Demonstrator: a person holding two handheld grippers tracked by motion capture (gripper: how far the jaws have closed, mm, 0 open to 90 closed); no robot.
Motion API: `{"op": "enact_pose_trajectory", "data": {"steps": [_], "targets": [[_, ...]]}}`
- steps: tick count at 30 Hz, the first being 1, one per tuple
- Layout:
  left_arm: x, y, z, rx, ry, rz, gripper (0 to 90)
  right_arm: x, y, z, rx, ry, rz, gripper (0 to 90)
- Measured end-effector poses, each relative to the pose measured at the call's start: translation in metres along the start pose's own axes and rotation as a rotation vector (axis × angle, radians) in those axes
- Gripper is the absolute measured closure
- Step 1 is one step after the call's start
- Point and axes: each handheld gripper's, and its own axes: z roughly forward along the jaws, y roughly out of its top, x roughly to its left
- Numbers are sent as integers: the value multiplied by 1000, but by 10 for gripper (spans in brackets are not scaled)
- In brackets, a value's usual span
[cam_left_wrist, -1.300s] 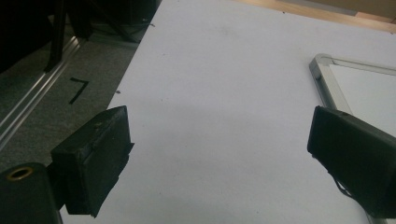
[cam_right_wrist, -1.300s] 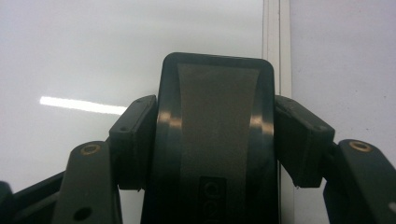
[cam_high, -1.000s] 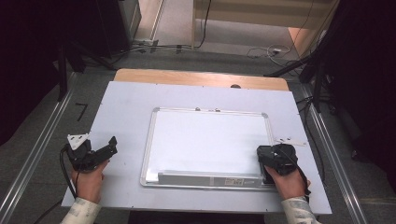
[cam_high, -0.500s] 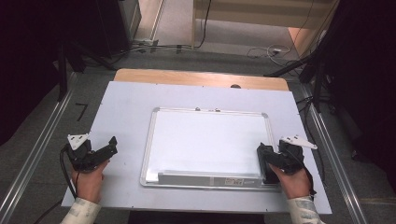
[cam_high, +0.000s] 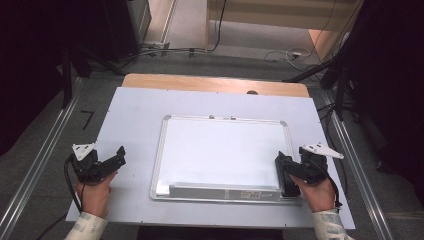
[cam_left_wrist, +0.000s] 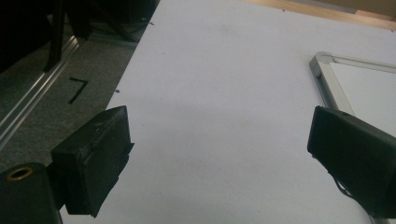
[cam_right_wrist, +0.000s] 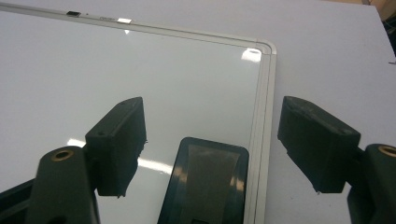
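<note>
Black eraser (cam_right_wrist: 203, 182) lay on the whiteboard (cam_high: 220, 150) near its right edge, between the right gripper (cam_right_wrist: 210, 149) jaws — these had just been opening, pads clear, suggesting release. Left gripper (cam_left_wrist: 219, 154) rested open, empty, on the table (cam_high: 135, 115).

A pale grey desk (cam_high: 135, 125) has a strip of bare wood (cam_high: 210, 84) along its far edge. Grey carpeted floor (cam_high: 60, 130) surrounds it, with metal rails (cam_high: 42, 160) on either side, a small black tape mark (cam_high: 88, 119) at left, and cables (cam_high: 285, 52) beyond.
</note>
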Motion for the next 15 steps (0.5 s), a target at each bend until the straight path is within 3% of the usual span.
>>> {"op": "enact_pose_trajectory", "data": {"steps": [15], "targets": [[0, 0, 0, -1, 0, 0, 64, -1, 2, -8, -20, 18, -9, 213]]}}
